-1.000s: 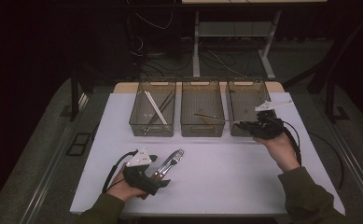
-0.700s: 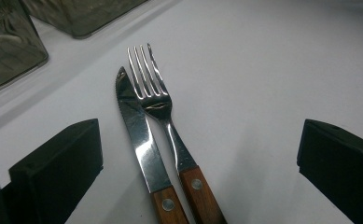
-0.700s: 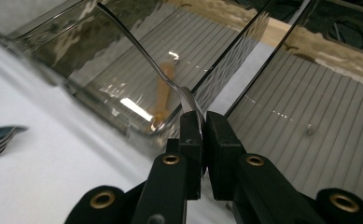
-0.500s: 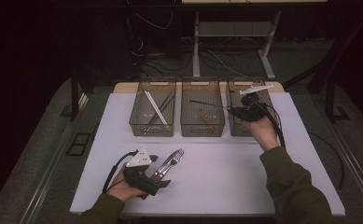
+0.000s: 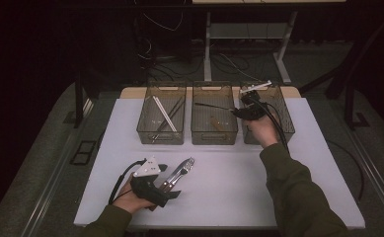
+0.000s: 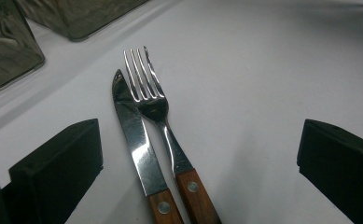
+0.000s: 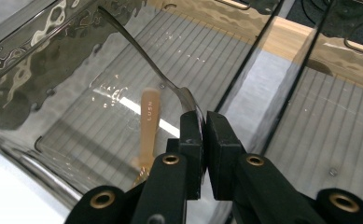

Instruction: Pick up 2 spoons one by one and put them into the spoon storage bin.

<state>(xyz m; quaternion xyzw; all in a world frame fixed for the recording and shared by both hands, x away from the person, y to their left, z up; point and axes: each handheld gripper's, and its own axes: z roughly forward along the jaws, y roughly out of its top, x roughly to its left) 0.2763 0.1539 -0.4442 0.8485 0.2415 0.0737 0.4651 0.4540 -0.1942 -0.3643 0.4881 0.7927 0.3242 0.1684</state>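
On the white table point(image 5: 229, 187) a steel knife point(image 6: 135, 135) and fork point(image 6: 144, 79) with wooden handles lie side by side, tips toward the bins. My left gripper point(image 6: 200, 135) rests open on the table with a jaw on each side of the pair, touching neither. It sits at the near left point(image 5: 170, 181), and the fork point(image 5: 184, 165) juts out past it. My right gripper point(image 7: 203, 116) is shut on one end of a thin metal utensil point(image 7: 142, 51). It holds the utensil point(image 5: 214, 106) level over the middle bin point(image 5: 214, 137), with the hand point(image 5: 261, 129) in front of the right bin.
Three clear bins stand in a row at the back of the table. The left bin point(image 5: 161, 136) holds long sticks and utensils, the middle one a short wooden piece point(image 7: 149, 121), and the right bin point(image 5: 284, 129) stands beside my right hand. Cables lie on the floor behind.
My right gripper has moved left and away from me, from in front of the right bin to over the middle bin, carrying the metal utensil. The left gripper has stayed still.
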